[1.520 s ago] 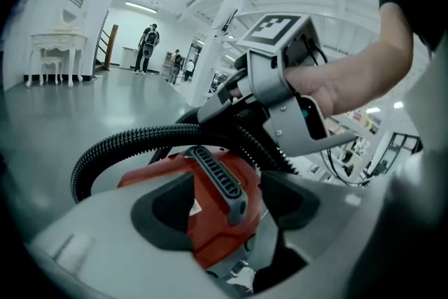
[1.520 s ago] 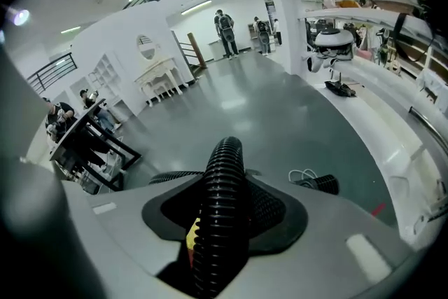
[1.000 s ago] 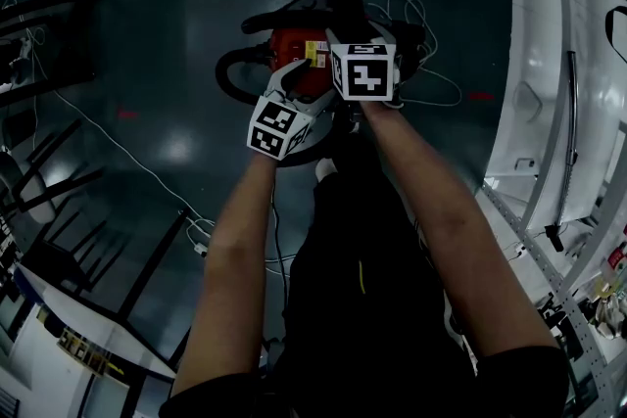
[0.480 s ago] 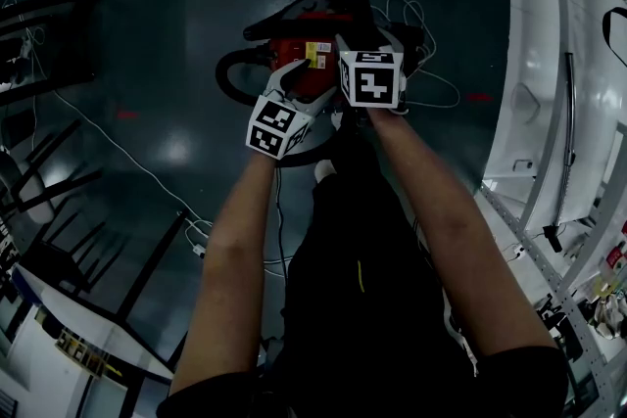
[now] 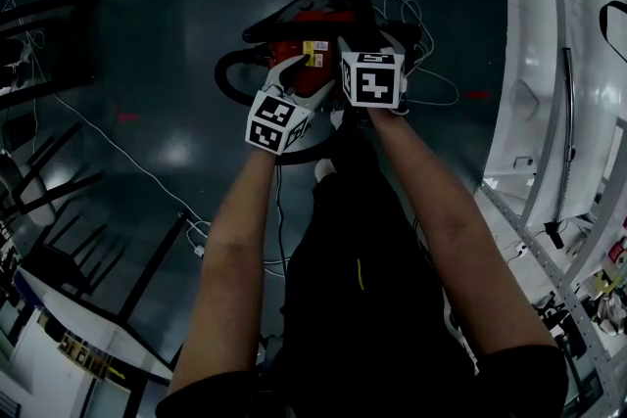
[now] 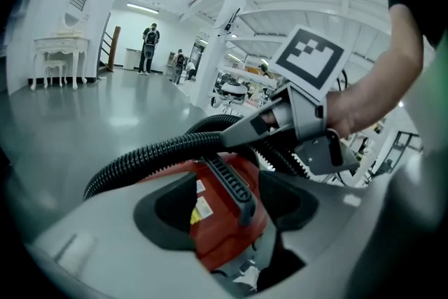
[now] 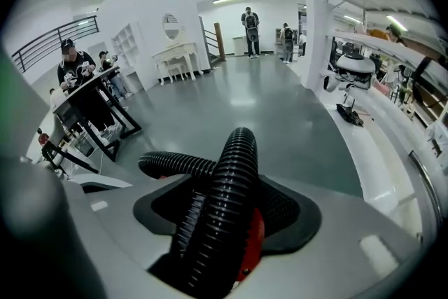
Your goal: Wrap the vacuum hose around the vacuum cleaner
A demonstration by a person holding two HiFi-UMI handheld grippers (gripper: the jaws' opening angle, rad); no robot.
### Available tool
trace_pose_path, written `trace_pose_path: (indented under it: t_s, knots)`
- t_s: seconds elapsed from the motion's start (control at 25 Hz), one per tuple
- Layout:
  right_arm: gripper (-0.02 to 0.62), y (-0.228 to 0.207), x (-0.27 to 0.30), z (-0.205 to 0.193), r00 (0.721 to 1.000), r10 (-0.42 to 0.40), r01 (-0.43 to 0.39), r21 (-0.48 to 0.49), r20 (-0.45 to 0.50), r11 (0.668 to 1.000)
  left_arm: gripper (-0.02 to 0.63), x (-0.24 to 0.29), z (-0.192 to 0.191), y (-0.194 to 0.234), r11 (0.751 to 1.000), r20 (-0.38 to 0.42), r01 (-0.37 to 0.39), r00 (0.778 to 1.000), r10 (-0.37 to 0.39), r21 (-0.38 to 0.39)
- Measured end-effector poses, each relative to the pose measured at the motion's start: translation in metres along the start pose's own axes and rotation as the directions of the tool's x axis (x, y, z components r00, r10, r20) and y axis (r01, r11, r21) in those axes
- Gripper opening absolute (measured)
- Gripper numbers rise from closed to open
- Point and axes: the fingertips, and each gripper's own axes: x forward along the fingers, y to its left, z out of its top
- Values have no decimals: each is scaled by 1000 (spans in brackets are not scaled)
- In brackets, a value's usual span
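Note:
The red vacuum cleaner stands on the dark floor, with its black ribbed hose looped round it. My right gripper is shut on the hose above the cleaner; the left gripper view shows its jaws clamped on the hose. My left gripper hovers just over the red body, jaws wide and closing. The cleaner's black carry handle lies below the gap between them, and the pads press on nothing. In the head view the left gripper sits beside the right one.
A thin white cable lies on the floor to the right of the cleaner. Black table frames stand at the left and a white workbench structure runs along the right. People stand in the distance, and one person is by a black table.
My right gripper has shifted slightly to the right with the hose in it. The left gripper has edged a little toward the red body.

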Motion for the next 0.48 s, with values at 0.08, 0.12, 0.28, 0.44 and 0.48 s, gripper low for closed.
trace_pose_path:
  t_s: [0.08,0.12,0.28,0.44,0.48]
  knots:
    - [290,-3,-1,-5,1000,-5,5,18,-9,1000,276,1,2,0,1000,2,-3,1000,3,-1]
    - [290,-6,-2,-8,1000,-8,8,31,-14,999,275,1,3,-1,1000,2,-4,1000,4,-1]
    - [285,-17,-4,-17,999,-15,17,69,-30,997,273,3,3,-5,1000,-5,-2,1000,2,6]
    - [216,-23,-3,-20,999,-13,16,77,-42,997,272,6,3,-5,1000,-11,-4,1000,4,4]
    - [205,-24,-3,-20,999,-7,11,92,-41,996,272,7,3,-6,1000,-12,-5,1000,5,5]
